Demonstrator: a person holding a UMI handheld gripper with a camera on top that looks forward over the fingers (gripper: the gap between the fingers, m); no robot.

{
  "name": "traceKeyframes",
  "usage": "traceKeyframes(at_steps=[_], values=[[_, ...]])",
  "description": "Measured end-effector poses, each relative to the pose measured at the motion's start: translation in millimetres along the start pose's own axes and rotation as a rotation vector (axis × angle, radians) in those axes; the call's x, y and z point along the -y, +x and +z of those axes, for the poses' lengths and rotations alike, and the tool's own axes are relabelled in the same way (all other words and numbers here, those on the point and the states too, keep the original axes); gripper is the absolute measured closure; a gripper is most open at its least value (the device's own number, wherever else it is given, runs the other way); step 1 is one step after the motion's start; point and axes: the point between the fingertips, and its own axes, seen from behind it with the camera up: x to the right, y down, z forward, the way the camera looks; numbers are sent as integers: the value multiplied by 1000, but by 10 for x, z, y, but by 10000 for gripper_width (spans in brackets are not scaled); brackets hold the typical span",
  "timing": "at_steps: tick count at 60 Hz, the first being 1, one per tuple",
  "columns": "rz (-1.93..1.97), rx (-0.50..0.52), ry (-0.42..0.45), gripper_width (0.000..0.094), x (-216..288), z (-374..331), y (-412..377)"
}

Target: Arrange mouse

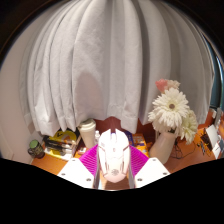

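Note:
A white computer mouse (112,156) with a pale pink tint sits between my gripper's (112,165) two fingers, its nose pointing away from me. Both magenta pads (89,160) press against its sides, so the gripper is shut on it. The mouse is held up above the desk, with the curtain behind it. The lower part of the mouse and the fingertips are hidden.
A white curtain (100,70) fills the background. A white vase (163,143) with white and pink flowers (170,105) stands just right of the fingers. A white jar (88,132) and stacked books (62,142) are to the left, on a wooden desk (190,150).

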Motion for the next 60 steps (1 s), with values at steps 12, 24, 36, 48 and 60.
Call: traceKeyframes(at_steps=[12, 24, 36, 48, 60], values=[[-7, 19, -63, 523, -435, 214, -997], [-41, 29, -245, 529, -1560, 639, -1552], [-49, -9, -373, 567, -2301, 825, -1543], [-34, -17, -348, 482, -2280, 873, -1544], [9, -11, -353, 118, -2019, 640, -1485]])
